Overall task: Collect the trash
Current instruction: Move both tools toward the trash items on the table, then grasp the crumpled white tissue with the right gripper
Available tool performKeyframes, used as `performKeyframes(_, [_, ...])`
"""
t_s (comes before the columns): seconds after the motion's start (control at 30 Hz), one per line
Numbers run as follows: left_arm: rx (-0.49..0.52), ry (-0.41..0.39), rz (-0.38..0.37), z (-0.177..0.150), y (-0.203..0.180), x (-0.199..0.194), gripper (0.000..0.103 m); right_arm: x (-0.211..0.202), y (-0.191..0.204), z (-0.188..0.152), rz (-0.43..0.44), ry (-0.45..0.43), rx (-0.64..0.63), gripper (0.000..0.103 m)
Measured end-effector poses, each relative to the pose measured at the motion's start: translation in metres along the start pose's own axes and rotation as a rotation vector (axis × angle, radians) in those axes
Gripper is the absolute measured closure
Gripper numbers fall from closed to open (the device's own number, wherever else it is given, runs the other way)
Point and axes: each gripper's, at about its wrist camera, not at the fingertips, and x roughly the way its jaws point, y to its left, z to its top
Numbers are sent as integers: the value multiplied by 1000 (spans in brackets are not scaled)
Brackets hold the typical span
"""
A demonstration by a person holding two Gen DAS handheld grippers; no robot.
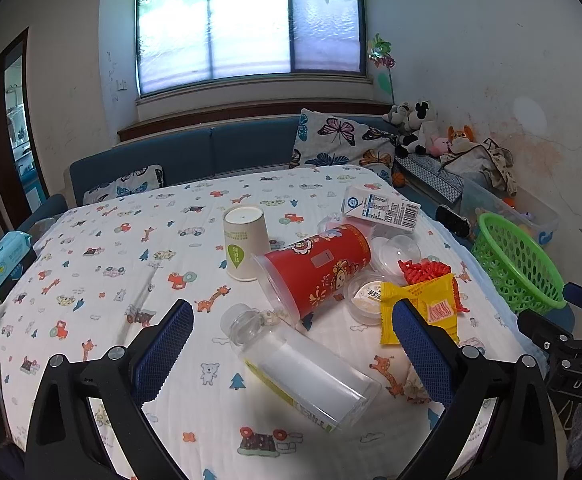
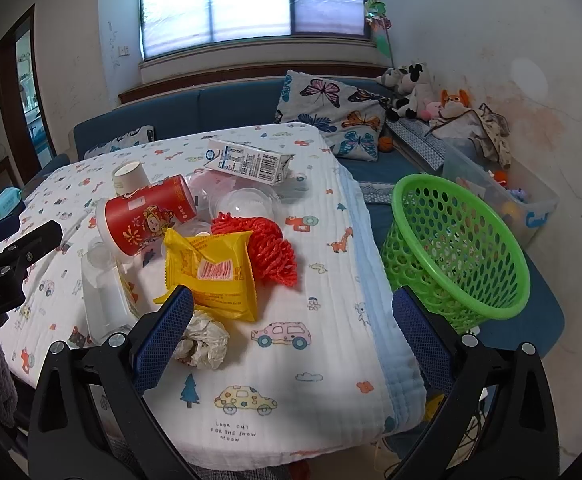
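Observation:
Trash lies on the cloth-covered table (image 1: 111, 248): a clear plastic bottle (image 1: 303, 368), a red cup (image 1: 319, 268) on its side, a white paper cup (image 1: 245, 242) upside down, a milk carton (image 1: 383, 206), a yellow wrapper (image 1: 423, 304), red mesh (image 1: 423, 270) and clear lids (image 1: 397, 252). My left gripper (image 1: 293, 336) is open above the bottle. My right gripper (image 2: 293, 320) is open over the table's right part, its left finger beside a crumpled tissue (image 2: 203, 342) and the yellow wrapper (image 2: 211, 272). A green basket (image 2: 455, 248) stands right of the table.
A blue sofa (image 1: 211, 152) with butterfly pillows (image 1: 343, 142) runs behind the table. Stuffed toys (image 1: 419, 128) and a clear storage bin (image 2: 503, 196) sit at the right wall. A wet-wipes pack (image 1: 5, 256) lies at the table's left edge.

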Motion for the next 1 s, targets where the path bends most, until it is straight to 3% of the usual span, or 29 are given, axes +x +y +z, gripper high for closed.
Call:
performKeyframes(0.47, [-4,0,7,4,2,3,6,0,-1,2,4,1,-3,5])
performKeyframes(1.0, [-46,14,55,-2,30,7,6,14,12,-4,62,34,-38,5])
